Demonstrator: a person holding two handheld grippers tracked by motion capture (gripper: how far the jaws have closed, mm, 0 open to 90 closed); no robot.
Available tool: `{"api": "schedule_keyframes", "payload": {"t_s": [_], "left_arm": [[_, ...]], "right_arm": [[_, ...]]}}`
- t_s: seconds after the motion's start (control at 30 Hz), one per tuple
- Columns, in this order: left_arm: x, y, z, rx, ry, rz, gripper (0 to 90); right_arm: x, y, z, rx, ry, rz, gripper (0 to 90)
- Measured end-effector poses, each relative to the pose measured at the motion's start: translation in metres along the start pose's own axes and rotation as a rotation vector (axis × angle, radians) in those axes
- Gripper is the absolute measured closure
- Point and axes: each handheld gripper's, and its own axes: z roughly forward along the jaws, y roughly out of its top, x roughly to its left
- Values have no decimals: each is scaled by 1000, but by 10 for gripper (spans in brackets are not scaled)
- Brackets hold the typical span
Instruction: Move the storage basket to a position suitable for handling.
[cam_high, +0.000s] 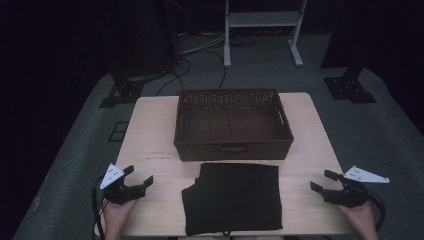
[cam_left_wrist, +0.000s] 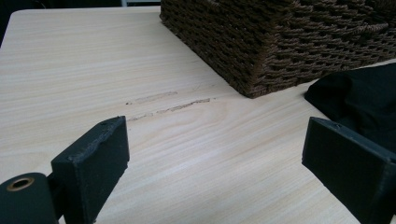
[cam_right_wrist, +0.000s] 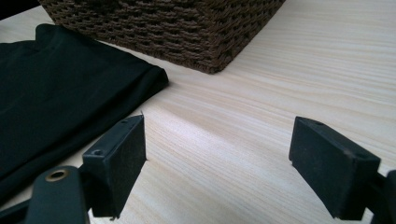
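Folded black cloth (cam_high: 232, 197) lies at the table's (cam_high: 150, 135) near edge; left gripper (cam_high: 136, 180) and right gripper (cam_high: 320, 182) are held wide, empty. Folds could be undone by a one-layer pinch.

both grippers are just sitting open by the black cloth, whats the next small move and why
Probably slide the left gripper inward to the folded black cloth's near-left edge. Both it and the right gripper are open and apart from the cloth, and the wicker basket just behind it is empty, a likely place for it.
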Motion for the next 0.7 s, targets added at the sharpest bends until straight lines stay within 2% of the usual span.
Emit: {"api": "schedule_keyframes", "payload": {"t_s": [0.27, 0.5, 0.7], "left_arm": [[-6, 2, 2, 18, -8, 34, 65], [-13, 9, 2, 2, -25, 57, 65], [-19, 14, 6, 26, -41, 93, 66]], "right_arm": [[2, 3, 1, 5, 7, -19, 179], [5, 9, 0, -2, 19, -33, 173], [9, 18, -1, -1, 35, -58, 169]]}}
